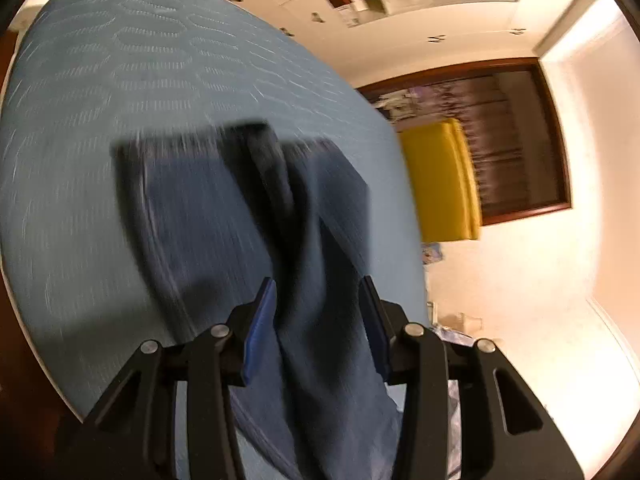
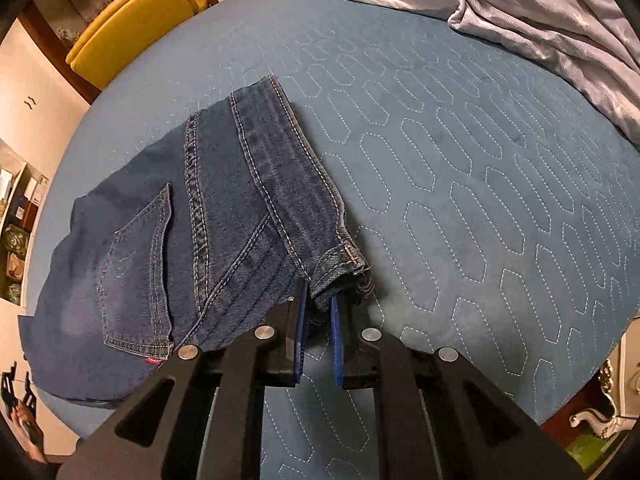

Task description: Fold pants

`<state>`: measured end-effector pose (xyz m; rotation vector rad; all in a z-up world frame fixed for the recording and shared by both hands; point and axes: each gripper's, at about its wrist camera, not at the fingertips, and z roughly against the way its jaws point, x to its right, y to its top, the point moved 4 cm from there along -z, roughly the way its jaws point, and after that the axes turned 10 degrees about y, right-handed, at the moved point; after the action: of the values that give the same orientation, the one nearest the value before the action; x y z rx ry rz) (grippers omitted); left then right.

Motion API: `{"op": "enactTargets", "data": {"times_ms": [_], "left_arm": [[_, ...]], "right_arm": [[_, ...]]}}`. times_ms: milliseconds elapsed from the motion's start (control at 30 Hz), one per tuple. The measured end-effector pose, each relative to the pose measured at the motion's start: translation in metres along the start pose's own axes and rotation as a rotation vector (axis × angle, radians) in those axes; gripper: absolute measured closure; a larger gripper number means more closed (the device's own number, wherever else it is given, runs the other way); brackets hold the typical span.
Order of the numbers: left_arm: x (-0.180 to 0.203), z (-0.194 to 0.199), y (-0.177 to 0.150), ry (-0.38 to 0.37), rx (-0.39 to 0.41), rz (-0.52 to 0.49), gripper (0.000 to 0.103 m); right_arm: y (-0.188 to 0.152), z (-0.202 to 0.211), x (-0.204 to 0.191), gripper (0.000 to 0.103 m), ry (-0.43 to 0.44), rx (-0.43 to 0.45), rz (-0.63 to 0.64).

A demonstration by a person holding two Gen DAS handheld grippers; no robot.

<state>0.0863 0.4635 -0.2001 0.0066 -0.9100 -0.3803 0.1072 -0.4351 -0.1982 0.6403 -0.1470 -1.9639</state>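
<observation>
Right under your lens, your right gripper (image 2: 318, 320) has its blue pads pinched tight on the waistband corner of the jeans (image 2: 192, 232), likely so that end stays anchored while the other gets carried over. Your left gripper (image 1: 318, 320) has its jaws apart, with a hanging fold of denim running loosely between the pads (image 1: 260, 316) and nothing squeezing it, so I'd guess you're letting that end go. That view is smeared, so don't trust the finer detail.

The pants sit partly folded on the blue quilted bedspread (image 2: 460, 184), back pocket up. Off to the side, well apart, there's a rumpled star-print blanket (image 2: 540, 12) and a yellow chair (image 2: 132, 20) past the bed edge. Nothing's blocking the fold.
</observation>
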Motion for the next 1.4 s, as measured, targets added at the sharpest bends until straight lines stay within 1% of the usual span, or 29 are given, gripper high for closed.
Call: {"op": "enactTargets", "data": {"times_ms": [67,100,167,200,233,267,300,333,400,467,533,600,667,733,800,833,867,900,933,967,1000,1033,1100,1133,1167,1267,1300,1333,1400], "left_arm": [[0.006,-0.011,0.011,0.015,-0.013,-0.037,0.061],[0.008,-0.020,0.015,0.039,-0.031,-0.057,0.061],[0.008,-0.033,0.019,0.067,-0.062,-0.059,0.061],[0.008,-0.041,0.020,0.088,-0.083,-0.058,0.064],[0.012,-0.045,0.020,0.088,-0.100,-0.069,0.077],[0.019,-0.048,0.020,0.082,-0.116,-0.089,0.095],[0.027,-0.049,0.020,0.095,-0.121,-0.111,0.101],[0.041,-0.048,0.021,0.136,-0.124,-0.157,0.102],[0.073,-0.040,0.025,0.136,-0.114,-0.236,0.102],[0.139,-0.020,0.029,0.133,-0.074,-0.389,0.102],[0.186,0.001,0.026,0.122,-0.049,-0.488,0.102],[0.217,0.030,0.020,0.132,-0.012,-0.545,0.102],[0.219,0.053,0.012,0.129,0.016,-0.543,0.102],[0.197,0.075,0.001,0.153,0.064,-0.532,0.102],[0.155,0.078,-0.006,0.203,0.094,-0.502,0.102],[0.116,0.069,-0.006,0.248,0.071,-0.438,0.102],[0.095,0.057,-0.005,0.269,0.045,-0.394,0.102],[0.059,0.039,-0.001,0.296,0.019,-0.363,0.102],[0.034,0.029,0.000,0.319,0.004,-0.336,0.102],[0.005,0.018,0.004,0.329,-0.030,-0.274,0.102],[-0.016,0.012,0.006,0.279,-0.060,-0.192,0.102],[-0.021,0.010,0.006,0.238,-0.062,-0.147,0.097],[-0.026,0.017,0.013,0.196,-0.027,-0.115,0.076],[-0.026,0.019,0.017,0.162,-0.021,-0.102,0.053],[-0.026,0.020,0.020,0.131,-0.018,-0.088,0.051],[-0.035,0.017,0.037,0.091,-0.046,-0.042,0.053],[-0.038,0.016,0.036,0.084,-0.053,-0.032,0.055],[-0.046,0.019,0.041,0.082,-0.058,-0.020,0.060],[-0.056,0.023,0.050,0.055,-0.066,0.009,0.064]], "right_arm": [[0.001,-0.002,-0.003,0.095,-0.017,-0.001,-0.003],[0.000,-0.003,-0.003,0.095,-0.022,-0.001,-0.003],[0.001,-0.002,-0.003,0.095,-0.034,-0.005,-0.003],[0.000,-0.001,-0.002,0.095,-0.036,-0.006,-0.004],[0.000,-0.001,-0.001,0.095,-0.037,-0.008,-0.006],[0.000,-0.001,-0.001,0.095,-0.037,-0.011,-0.006],[0.000,0.000,-0.002,0.095,-0.036,-0.012,-0.005],[0.000,0.000,-0.002,0.095,-0.034,-0.013,-0.006],[0.000,-0.001,-0.002,0.095,-0.027,-0.014,-0.007],[0.002,-0.003,-0.001,0.095,-0.022,-0.015,-0.005],[0.003,-0.003,0.001,0.095,-0.011,-0.015,-0.008],[0.003,-0.002,0.003,0.095,0.004,-0.014,-0.016],[0.003,-0.002,0.005,0.095,0.020,-0.012,-0.021],[0.003,-0.002,0.006,0.095,0.027,-0.011,-0.019],[0.003,-0.001,0.006,0.095,0.030,-0.014,-0.009],[0.004,-0.001,0.007,0.095,0.031,-0.017,-0.007],[0.004,-0.001,0.007,0.095,0.032,-0.021,-0.004],[0.004,-0.001,0.006,0.095,0.030,-0.024,-0.001],[0.005,-0.001,0.006,0.095,0.024,-0.028,0.004],[0.005,-0.001,0.005,0.095,0.021,-0.030,0.005],[0.005,0.000,0.004,0.095,0.020,-0.030,0.004],[0.006,0.000,0.004,0.095,0.019,-0.029,0.002],[0.005,0.001,0.005,0.095,0.019,-0.031,-0.001],[0.006,0.000,0.005,0.095,0.018,-0.033,-0.003],[0.007,-0.001,0.005,0.095,0.015,-0.037,-0.007],[0.009,-0.002,0.002,0.095,0.001,-0.045,-0.008],[0.009,-0.002,0.002,0.095,-0.002,-0.046,-0.005],[0.009,-0.002,0.002,0.095,-0.001,-0.048,-0.003],[0.010,-0.002,0.003,0.095,0.003,-0.052,-0.006]]}}
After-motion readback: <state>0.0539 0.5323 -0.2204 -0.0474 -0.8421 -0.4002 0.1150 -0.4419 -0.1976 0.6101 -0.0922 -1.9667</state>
